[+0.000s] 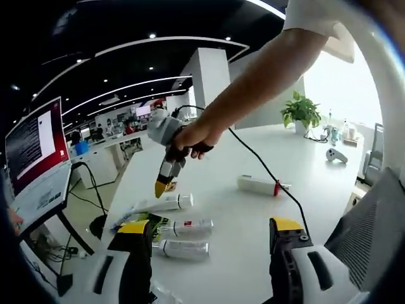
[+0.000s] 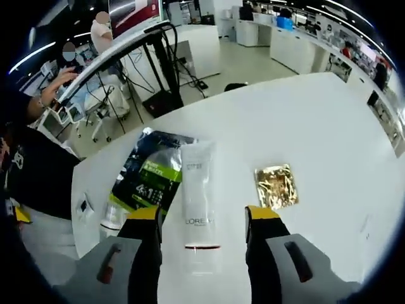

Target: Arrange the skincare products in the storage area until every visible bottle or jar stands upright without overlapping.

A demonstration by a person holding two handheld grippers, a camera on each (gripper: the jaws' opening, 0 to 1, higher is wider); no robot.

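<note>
Several skincare tubes lie flat on the white table [image 1: 253,221]. In the left gripper view a white tube [image 1: 166,202] and two bottles [image 1: 188,227] [image 1: 183,249] lie side by side next to a green packet [image 1: 134,218]. Farther right lies a white tube with a red cap [image 1: 259,185]. My left gripper [image 1: 210,227] stands open above the table, holding nothing. A hand holds my right gripper [image 1: 163,185] just above the white tube. In the right gripper view my right gripper [image 2: 202,215] is open, and the white L'Oreal tube [image 2: 199,196] lies between its jaws.
The green packet [image 2: 147,176] and a gold sachet [image 2: 276,185] lie on either side of the tube. A monitor [image 1: 35,152] stands left of the table, with cables below. A controller [image 1: 336,155] and a potted plant [image 1: 300,111] sit at the far end. A person [image 2: 31,164] stands at the table's edge.
</note>
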